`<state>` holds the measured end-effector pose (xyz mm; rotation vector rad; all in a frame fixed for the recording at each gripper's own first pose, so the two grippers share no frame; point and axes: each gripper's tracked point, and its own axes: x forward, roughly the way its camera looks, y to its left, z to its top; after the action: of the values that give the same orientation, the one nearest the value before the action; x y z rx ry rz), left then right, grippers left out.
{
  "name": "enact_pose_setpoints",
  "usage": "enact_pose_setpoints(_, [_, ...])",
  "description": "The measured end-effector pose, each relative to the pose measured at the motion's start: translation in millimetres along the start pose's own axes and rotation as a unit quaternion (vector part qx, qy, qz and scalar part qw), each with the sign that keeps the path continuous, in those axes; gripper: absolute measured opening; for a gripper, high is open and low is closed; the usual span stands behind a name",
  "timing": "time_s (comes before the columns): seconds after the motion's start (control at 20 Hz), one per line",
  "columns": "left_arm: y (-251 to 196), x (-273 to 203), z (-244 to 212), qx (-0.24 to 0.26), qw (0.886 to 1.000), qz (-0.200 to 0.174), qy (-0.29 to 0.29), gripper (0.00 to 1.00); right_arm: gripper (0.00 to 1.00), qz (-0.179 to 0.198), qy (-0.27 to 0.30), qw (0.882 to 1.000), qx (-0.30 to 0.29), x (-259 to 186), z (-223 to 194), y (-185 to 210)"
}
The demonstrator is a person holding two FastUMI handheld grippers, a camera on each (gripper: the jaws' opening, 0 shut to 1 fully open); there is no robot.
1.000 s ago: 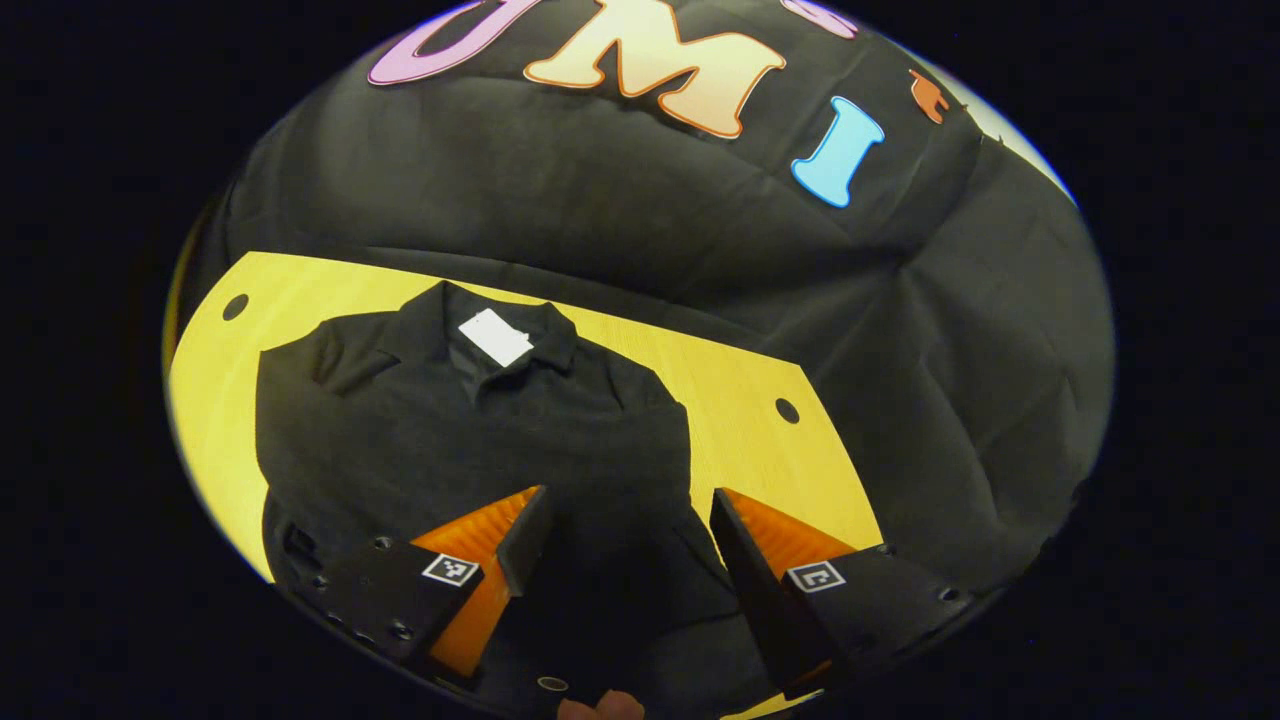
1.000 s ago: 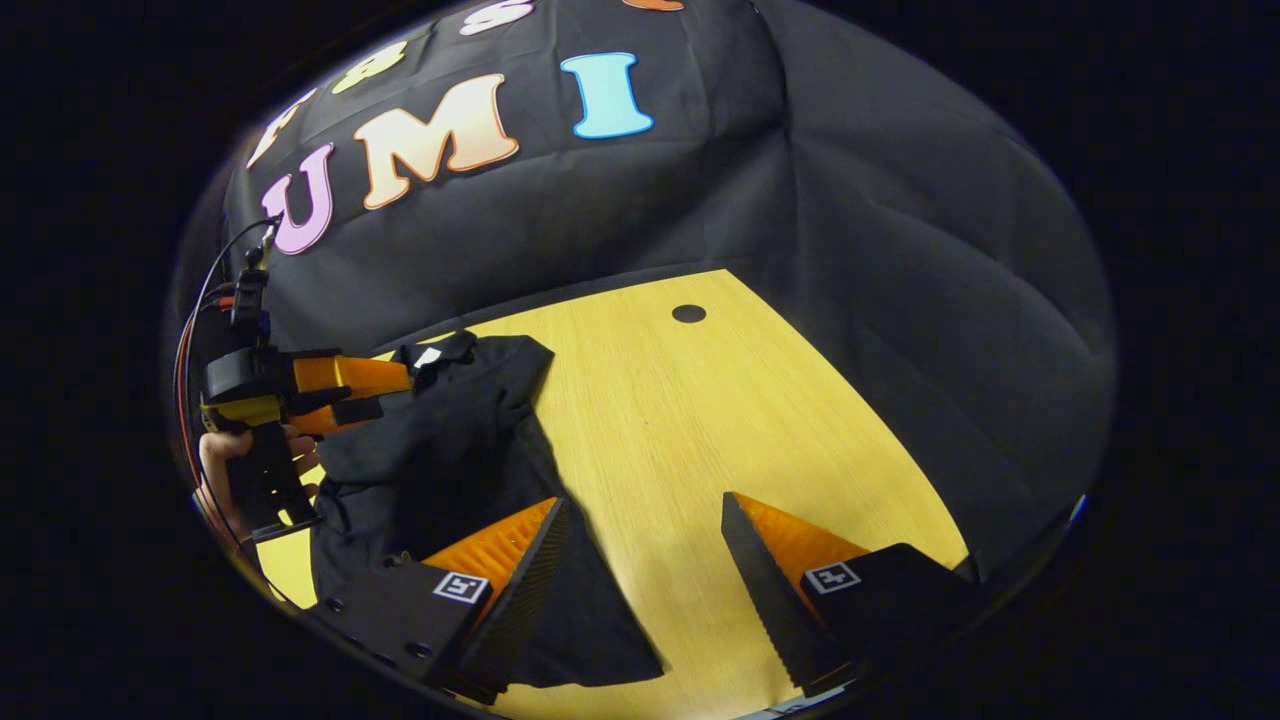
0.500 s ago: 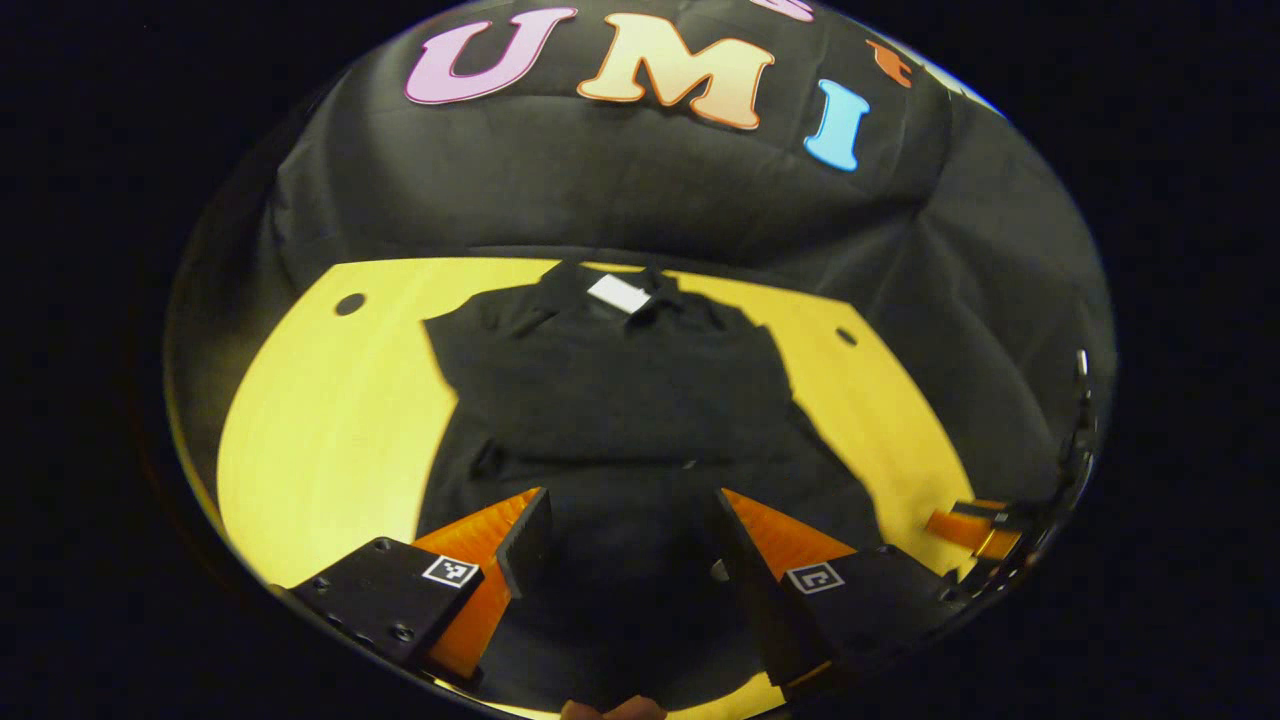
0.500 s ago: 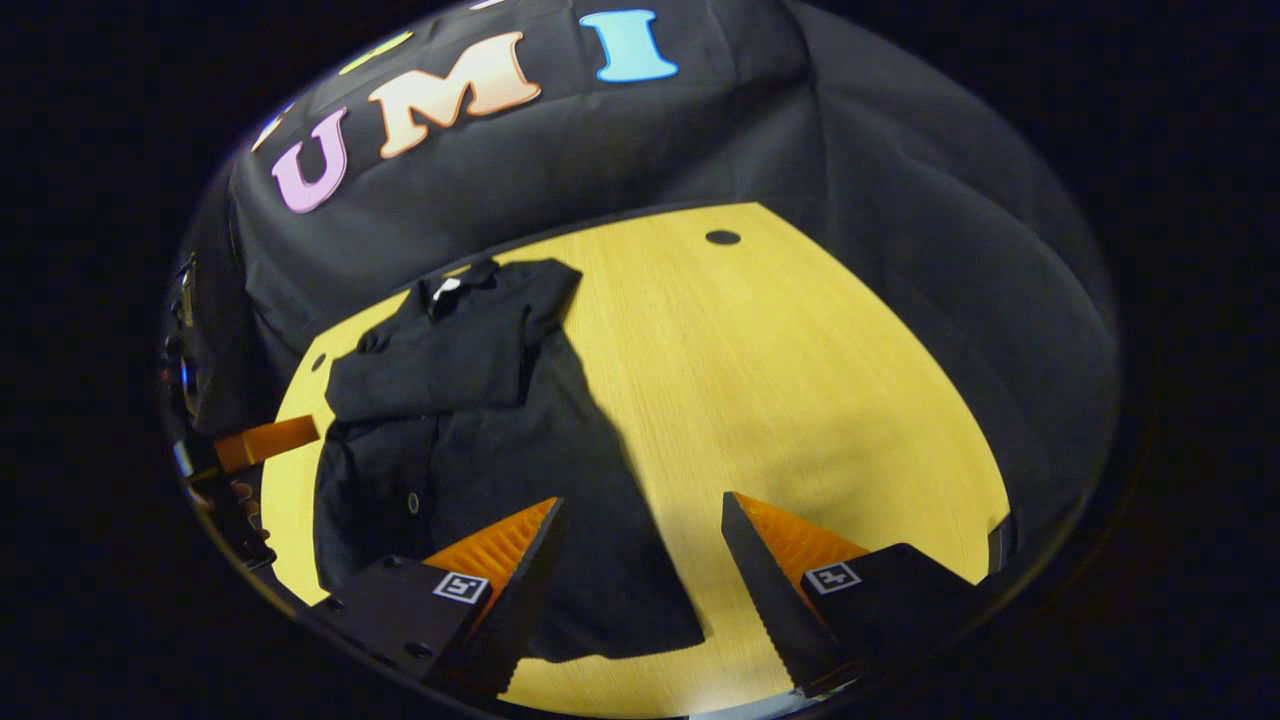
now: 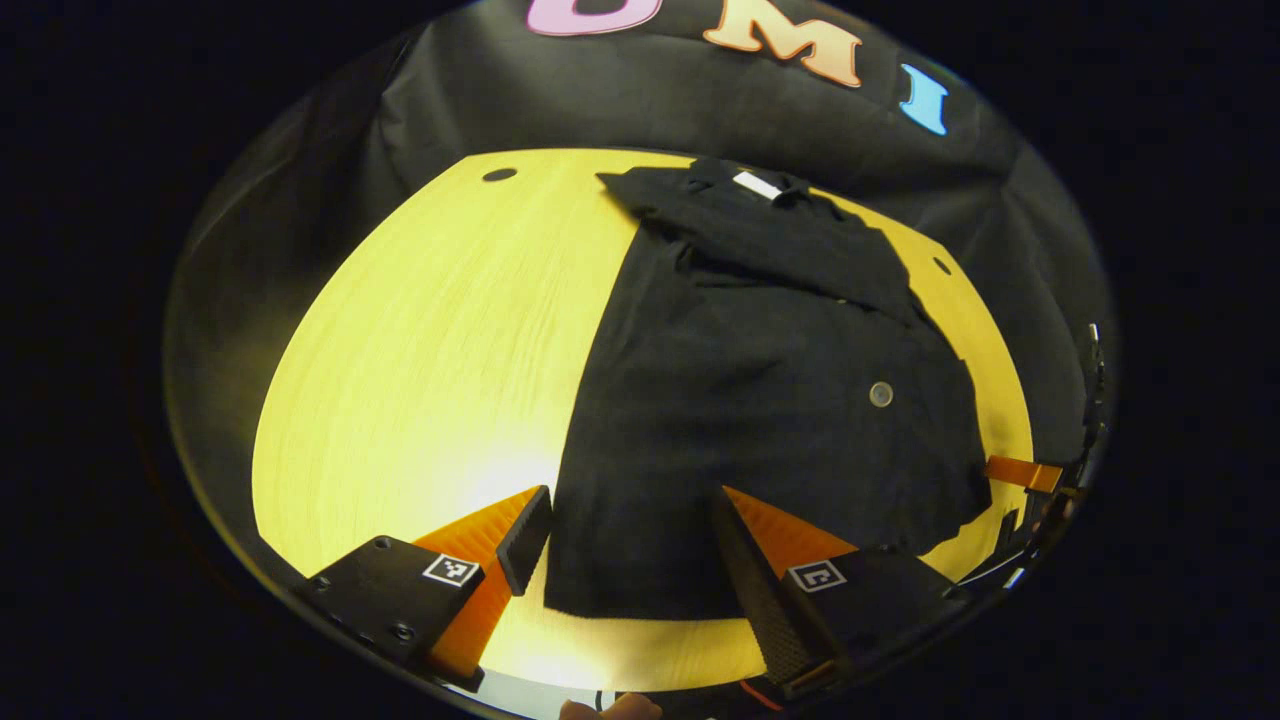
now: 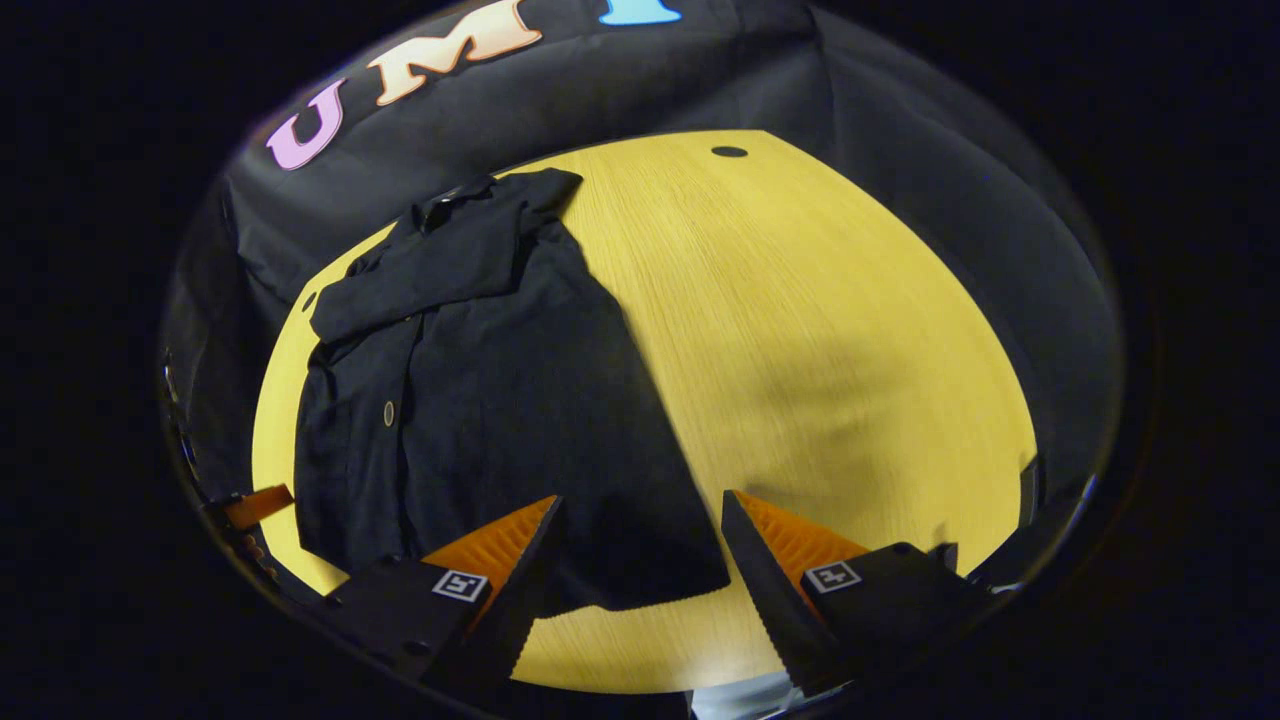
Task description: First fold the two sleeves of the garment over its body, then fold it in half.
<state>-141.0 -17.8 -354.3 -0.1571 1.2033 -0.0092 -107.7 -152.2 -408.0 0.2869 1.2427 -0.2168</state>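
Yellow wood-grain surface (image 5: pixel 420 340) fills my booth under the black cloth wall (image 6: pixel 900 180), and the black garment (image 5: pixel 760 380) lies flat on it, collar toward the wall, with both sleeves (image 5: pixel 790 245) already folded across its upper body. A round button (image 5: pixel 880 393) shows on its front. My left gripper (image 5: pixel 630 545) hangs spread wide over the hem's near left corner, gripping nothing. My right gripper (image 6: pixel 640 555) is likewise wide apart and empty, above the hem's other near corner (image 6: pixel 700 585).
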Motion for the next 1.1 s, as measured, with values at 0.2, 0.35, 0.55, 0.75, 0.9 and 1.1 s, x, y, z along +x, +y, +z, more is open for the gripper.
enact_pose_setpoints(0.2, [14.8,4.7,-29.4,-0.008,0.999,0.021,0.031,0.96,0.94,-0.001,0.021,1.000,0.008,4.8,-15.9,0.4])
enact_pose_setpoints(0.35, [21.8,6.5,-41.6,-0.012,0.998,0.034,0.043,0.99,0.99,-0.006,0.029,1.000,0.009,8.9,-20.3,1.0])
enact_pose_setpoints(0.55, [21.2,7.5,-45.5,0.036,0.997,0.041,0.057,0.94,0.99,-0.023,0.033,0.999,0.001,10.5,-21.6,-0.4])
enact_pose_setpoints(0.75, [14.3,11.0,-42.3,0.053,0.996,0.029,0.066,0.79,0.89,-0.053,0.041,0.996,-0.055,14.2,-26.0,-2.3])
enact_pose_setpoints(0.9, [7.4,12.1,-39.1,0.061,0.996,0.019,0.063,0.51,0.52,-0.033,0.033,0.997,-0.062,15.7,-22.5,12.4])
enact_pose_setpoints(1.1, [-2.6,15.0,-39.3,0.078,0.995,0.016,0.056,0.00,0.05,-0.020,0.029,0.997,-0.066,15.8,-23.1,18.1])
